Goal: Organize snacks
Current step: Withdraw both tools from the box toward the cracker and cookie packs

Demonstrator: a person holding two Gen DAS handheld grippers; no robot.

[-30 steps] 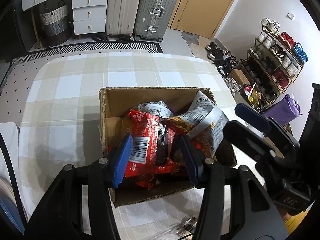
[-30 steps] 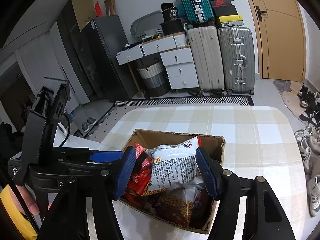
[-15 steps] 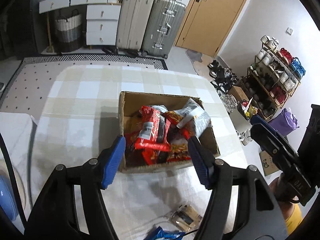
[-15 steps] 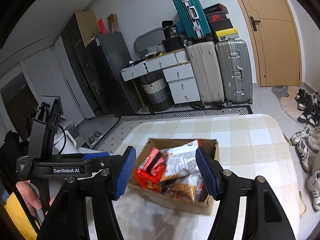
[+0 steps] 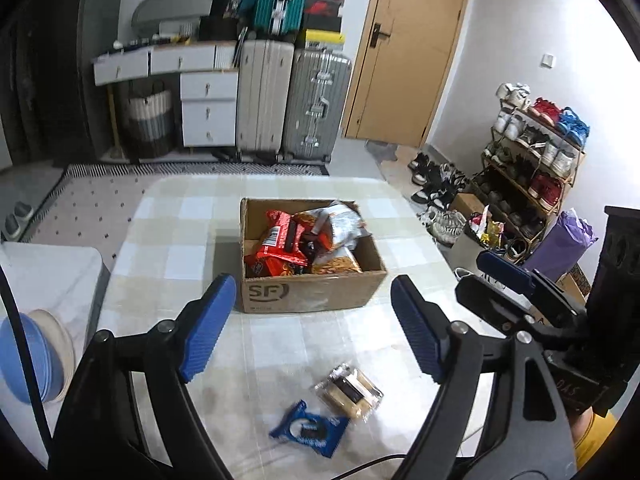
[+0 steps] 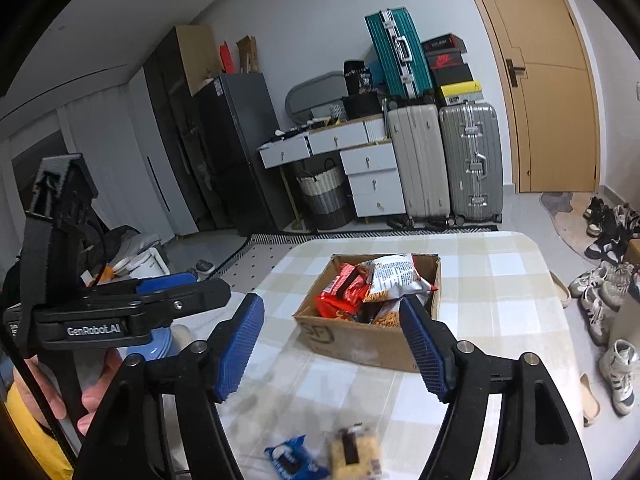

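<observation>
A cardboard box (image 5: 312, 298) marked SF stands mid-table, filled with snacks, among them a red packet (image 5: 276, 248) and a silver bag (image 5: 340, 224). On the cloth nearer me lie a blue cookie packet (image 5: 310, 434) and a clear-wrapped biscuit packet (image 5: 348, 392). My left gripper (image 5: 312, 280) hovers above and short of the box, its jaws opening with nothing between them. My right gripper (image 6: 331, 300) is also held back from the box (image 6: 360, 344), jaws opening and empty. The two loose packets show blurred in the right wrist view as the blue packet (image 6: 290, 460) and the biscuit packet (image 6: 354, 454).
A checked tablecloth (image 5: 180, 240) covers the table. At its left stands a white side table (image 5: 48, 272) with stacked blue bowls (image 5: 28, 360). Suitcases (image 5: 288, 100), drawers and a door stand beyond the table, and a shoe rack (image 5: 532, 152) stands right. A person's hand (image 6: 92, 396) holds the left gripper.
Both grippers drew back and up from the box. The left let go of the red packet, the right of the silver bag; both jaws widened. The two loose packets came into view.
</observation>
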